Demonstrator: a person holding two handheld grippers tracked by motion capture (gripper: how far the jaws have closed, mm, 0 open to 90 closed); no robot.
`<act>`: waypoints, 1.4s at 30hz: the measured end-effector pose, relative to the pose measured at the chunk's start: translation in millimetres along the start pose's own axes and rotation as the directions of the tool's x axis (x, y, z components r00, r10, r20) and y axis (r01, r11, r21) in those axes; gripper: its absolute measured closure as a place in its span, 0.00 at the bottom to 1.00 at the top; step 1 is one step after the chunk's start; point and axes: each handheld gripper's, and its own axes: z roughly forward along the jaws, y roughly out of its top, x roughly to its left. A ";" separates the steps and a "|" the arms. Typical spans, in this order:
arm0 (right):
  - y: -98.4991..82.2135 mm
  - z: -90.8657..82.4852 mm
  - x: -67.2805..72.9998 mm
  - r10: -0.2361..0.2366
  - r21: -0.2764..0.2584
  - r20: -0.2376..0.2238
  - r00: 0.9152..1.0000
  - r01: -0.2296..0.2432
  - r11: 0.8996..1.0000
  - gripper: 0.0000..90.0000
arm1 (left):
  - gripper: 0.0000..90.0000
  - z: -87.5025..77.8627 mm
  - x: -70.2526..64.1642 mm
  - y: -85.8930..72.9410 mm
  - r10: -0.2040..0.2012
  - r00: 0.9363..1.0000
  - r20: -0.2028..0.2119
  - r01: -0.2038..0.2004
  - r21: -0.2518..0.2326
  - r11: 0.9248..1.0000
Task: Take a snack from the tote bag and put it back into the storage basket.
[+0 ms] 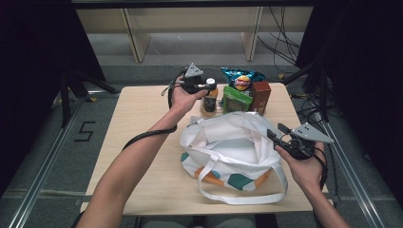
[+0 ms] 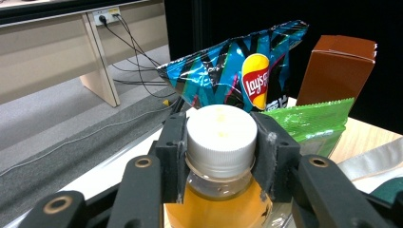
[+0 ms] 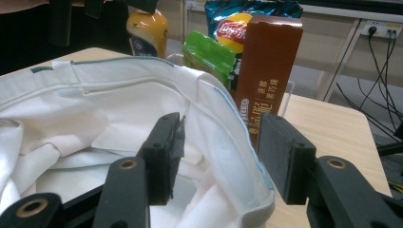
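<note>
Work in hand: packing the groceries at the far edge of the table (image 1: pixel 142 109) into the white tote bag (image 1: pixel 233 147); by my reading, the bottle was the item being taken.
Left gripper (image 2: pixel 219 142): its pads were clamped on the white cap and neck of the orange juice bottle (image 2: pixel 218 199), one pad on each side.
Bottle position: it stood upright at the far edge of the table, leftmost in the row, just beside the green snack pouch (image 1: pixel 236 99), with the Lay's chip bag (image 1: pixel 242 80) behind and the brown carton (image 1: pixel 261 95) further right.
Bottle axis: vertical, cap up; the gripper came at it level, across that axis.
Right gripper (image 3: pixel 219 152): its jaws stood partly apart, astride the right rim of the tote; whether the pads pressed the cloth could not be told.
Bag position: the tote lay at mid-table with its mouth gaping upward, between the two hands.
Deciding relation: the bag mouth lay toward the person and to the right of the bottle, just beside the row.
Nearer hand: the left held the bottle; the right was at the bag's rim.
Likely call: lift clear of the pouch, then carry toward the opening.
</note>
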 end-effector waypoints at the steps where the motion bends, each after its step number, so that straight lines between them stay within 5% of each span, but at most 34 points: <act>1: 0.0 0.0 0.0 0.000 0.000 0.000 1.000 0.000 1.000 0.57 | 0.65 0.1 0.1 -0.4 0.003 1.000 -0.001 -0.003 0.003 1.000; 42: -1.3 1.6 1.4 -0.009 0.007 -0.006 1.000 0.009 1.000 0.56 | 0.65 8.4 -0.8 -20.8 -0.009 1.000 -0.004 0.009 0.051 0.999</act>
